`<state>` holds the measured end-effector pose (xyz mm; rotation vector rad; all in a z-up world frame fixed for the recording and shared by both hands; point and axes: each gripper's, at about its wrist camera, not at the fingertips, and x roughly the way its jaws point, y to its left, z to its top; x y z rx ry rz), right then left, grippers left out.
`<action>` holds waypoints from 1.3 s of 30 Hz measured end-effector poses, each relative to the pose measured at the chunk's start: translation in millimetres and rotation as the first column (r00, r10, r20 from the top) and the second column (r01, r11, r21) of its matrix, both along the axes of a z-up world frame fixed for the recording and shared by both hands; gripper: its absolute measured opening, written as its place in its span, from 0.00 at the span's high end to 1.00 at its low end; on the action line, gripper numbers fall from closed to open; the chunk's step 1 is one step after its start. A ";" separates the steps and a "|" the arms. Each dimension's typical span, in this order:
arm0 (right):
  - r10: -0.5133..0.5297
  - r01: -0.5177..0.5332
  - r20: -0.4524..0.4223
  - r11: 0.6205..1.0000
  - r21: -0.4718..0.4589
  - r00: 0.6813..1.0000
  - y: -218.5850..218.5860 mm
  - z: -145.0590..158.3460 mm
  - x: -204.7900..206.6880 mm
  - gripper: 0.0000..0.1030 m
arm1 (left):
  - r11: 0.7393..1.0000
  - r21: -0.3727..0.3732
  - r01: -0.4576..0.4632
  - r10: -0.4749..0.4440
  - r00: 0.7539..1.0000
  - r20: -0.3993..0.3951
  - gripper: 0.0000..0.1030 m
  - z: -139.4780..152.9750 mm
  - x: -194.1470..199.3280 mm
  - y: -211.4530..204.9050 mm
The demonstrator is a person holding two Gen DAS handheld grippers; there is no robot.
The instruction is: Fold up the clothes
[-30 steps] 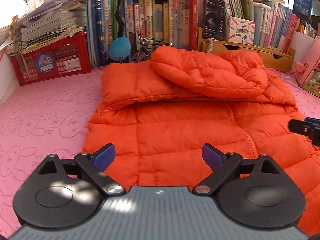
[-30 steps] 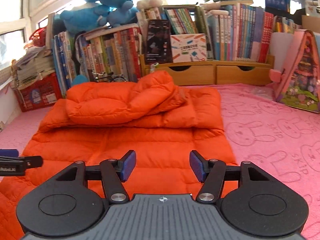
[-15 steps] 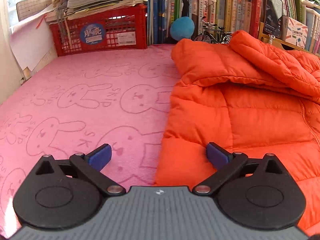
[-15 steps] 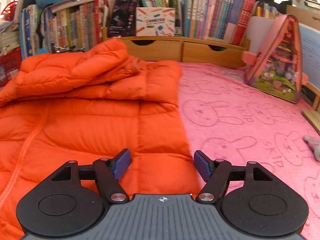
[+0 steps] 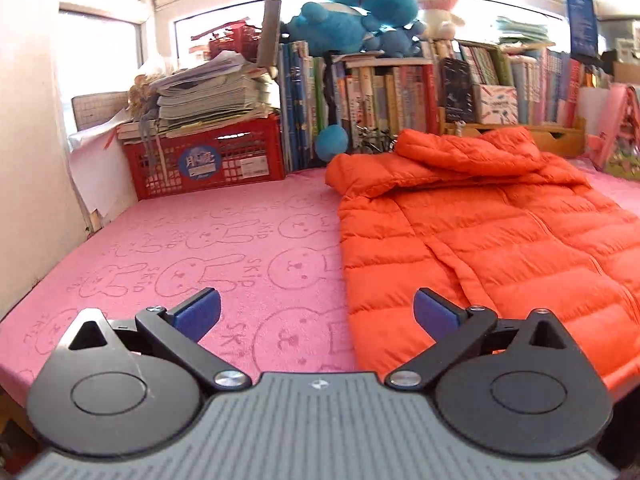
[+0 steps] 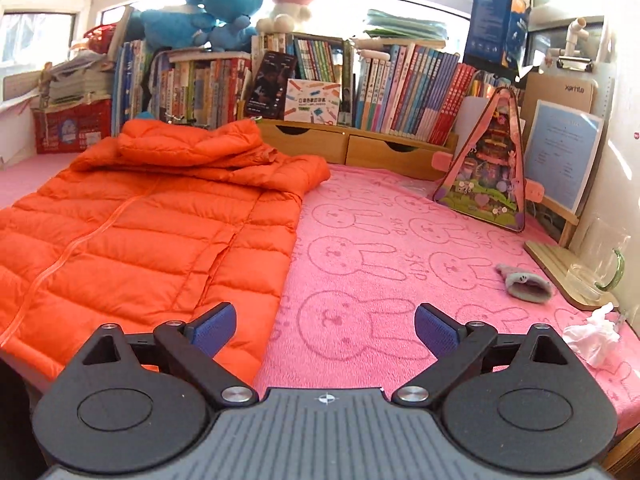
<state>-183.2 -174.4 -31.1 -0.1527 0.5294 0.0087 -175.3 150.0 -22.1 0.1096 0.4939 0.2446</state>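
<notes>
An orange puffer jacket [image 5: 480, 232] lies flat on the pink rabbit-print cloth [image 5: 224, 248], its upper part folded down over the body. In the left wrist view my left gripper [image 5: 316, 314] is open and straddles the jacket's left edge near the hem, nothing between its blue pads. In the right wrist view the same jacket [image 6: 152, 224] fills the left side. My right gripper [image 6: 324, 326] stands wide with its jaws still opening, over the jacket's right edge and the cloth [image 6: 380, 248], holding nothing.
A red crate [image 5: 208, 160] with stacked papers, a row of books [image 6: 400, 92], wooden drawers [image 6: 360, 146] and plush toys [image 5: 360, 20] line the back. On the right stand a pink triangular toy [image 6: 488, 172], a grey sock [image 6: 524, 282], a crumpled tissue [image 6: 592, 336] and a glass mug [image 6: 600, 260].
Both grippers pulled back and apart: the left swung to the jacket's left edge, the right to its right edge. The right jaws widened. The jacket lies as before.
</notes>
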 end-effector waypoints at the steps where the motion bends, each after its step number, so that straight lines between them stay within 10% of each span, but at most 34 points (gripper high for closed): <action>1: 0.021 -0.021 -0.009 1.000 -0.021 1.000 2.6 0.6 -9.2 0.04 | 0.999 0.022 0.026 -0.026 0.999 -0.022 0.00 -2.2 -4.4 -4.6; 9: 0.060 -0.069 -0.046 0.972 -0.224 0.997 23.0 -26.0 -41.9 0.00 | 0.992 0.058 0.108 -0.103 0.991 -0.091 0.00 -19.8 -23.4 -24.0; 14: 0.276 -0.255 -0.036 0.818 -0.515 0.960 66.1 -53.6 -54.5 0.00 | 0.964 0.158 0.215 -0.202 0.975 -0.097 0.00 -21.3 -31.4 -47.5; 20: 0.451 -0.353 -0.002 0.696 -0.625 0.893 114.4 -71.7 -48.5 0.00 | 0.915 0.256 0.313 -0.295 0.949 -0.107 0.00 -29.3 -30.0 -77.2; 27: 0.538 -0.412 0.045 0.693 -0.591 0.842 141.0 -57.3 -39.4 0.00 | 0.898 0.242 0.367 -0.353 0.930 -0.099 0.00 -34.8 -24.5 -91.1; 39: 0.519 -0.457 0.078 0.806 -0.376 0.852 154.2 -32.6 -3.4 0.12 | 0.859 0.261 0.440 -0.440 0.896 -0.063 0.00 -32.9 -8.2 -110.8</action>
